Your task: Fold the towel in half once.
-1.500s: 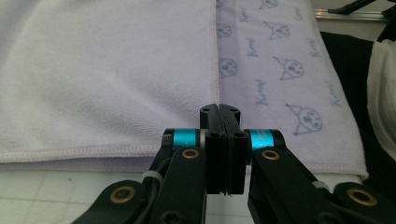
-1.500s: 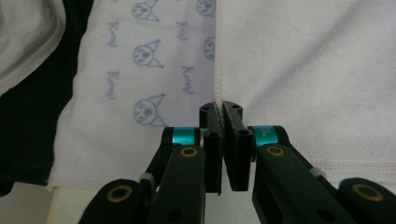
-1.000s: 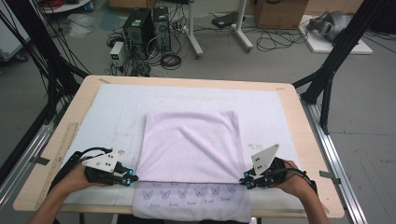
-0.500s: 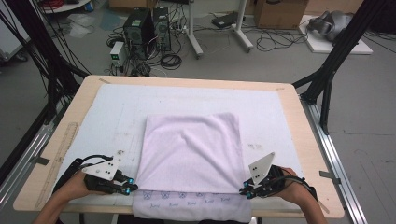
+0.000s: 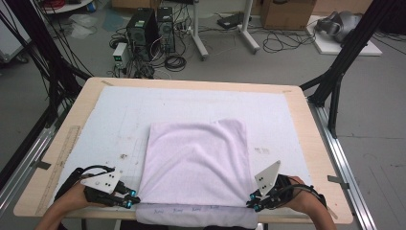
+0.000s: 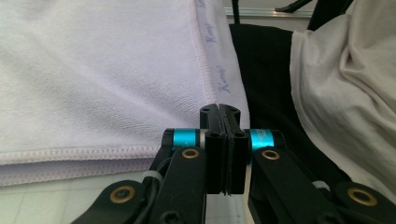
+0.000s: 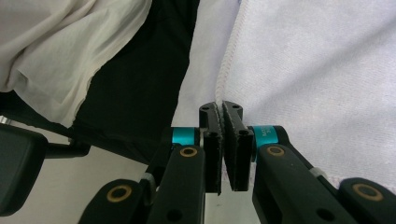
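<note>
Pale lilac terry, that is my towel (image 5: 196,163), folded into a rough square on the white mat (image 5: 119,110) that covers the wooden table (image 5: 297,103). It sits toward 6 o'clock on the mat, and its near hem, printed with small blue marks, hangs over the table edge at the bottom of the high view. My left gripper (image 5: 128,201) is at about 7 o'clock from the towel's middle, at the near left corner; in the left gripper view (image 6: 219,112) its jaws are pressed together, with the towel corner lying right at their tips, though I cannot tell if any fabric is caught between them. My right gripper (image 5: 253,203) is at about 5 o'clock, at the near right corner; in the right gripper view (image 7: 219,109) its jaws are pinched onto the stitched edge of the towel. A ruler (image 5: 60,163) lies along the table's left side, near 9 o'clock.
</note>
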A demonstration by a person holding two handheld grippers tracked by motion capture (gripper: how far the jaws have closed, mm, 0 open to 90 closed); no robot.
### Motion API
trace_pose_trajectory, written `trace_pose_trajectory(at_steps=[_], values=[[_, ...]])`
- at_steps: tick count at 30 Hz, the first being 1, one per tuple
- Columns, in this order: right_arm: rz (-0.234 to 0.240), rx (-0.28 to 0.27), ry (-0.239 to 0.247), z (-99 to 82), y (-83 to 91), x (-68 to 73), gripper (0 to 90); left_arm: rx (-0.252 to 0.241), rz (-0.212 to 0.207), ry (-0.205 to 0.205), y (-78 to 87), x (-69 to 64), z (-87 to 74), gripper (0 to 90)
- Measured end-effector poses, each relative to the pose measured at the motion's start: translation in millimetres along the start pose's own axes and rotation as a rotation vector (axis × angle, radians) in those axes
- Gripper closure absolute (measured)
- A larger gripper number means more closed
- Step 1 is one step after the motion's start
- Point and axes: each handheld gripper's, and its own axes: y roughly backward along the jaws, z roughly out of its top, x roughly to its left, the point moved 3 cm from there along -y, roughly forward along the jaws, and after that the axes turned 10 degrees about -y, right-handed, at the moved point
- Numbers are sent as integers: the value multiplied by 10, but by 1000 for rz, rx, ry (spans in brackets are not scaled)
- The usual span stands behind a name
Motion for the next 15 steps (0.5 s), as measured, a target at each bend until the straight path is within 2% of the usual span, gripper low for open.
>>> trace_pose_trajectory(at_steps=[4, 8, 10, 12, 13, 14, 15], values=[[10, 13, 7, 14, -17, 0, 864, -3, -6, 7, -11, 8, -12, 886], [18, 8, -8, 4, -26, -31, 836, -9, -9, 14, -22, 27, -20, 875], [13, 0, -9, 7, -32, -40, 747, -17, -5, 14, -20, 49, -30, 848], [18, -8, -20, 14, -29, -31, 663, -30, 10, 12, -21, 59, -31, 749], [9, -20, -15, 23, -23, -30, 579, -36, 13, 2, -18, 62, -30, 715], [-20, -39, -17, 37, -11, -41, 466, -45, 31, -7, -18, 68, -28, 679], [-39, -64, -42, 49, 2, -46, 382, -42, 51, -7, -13, 86, -29, 604]])
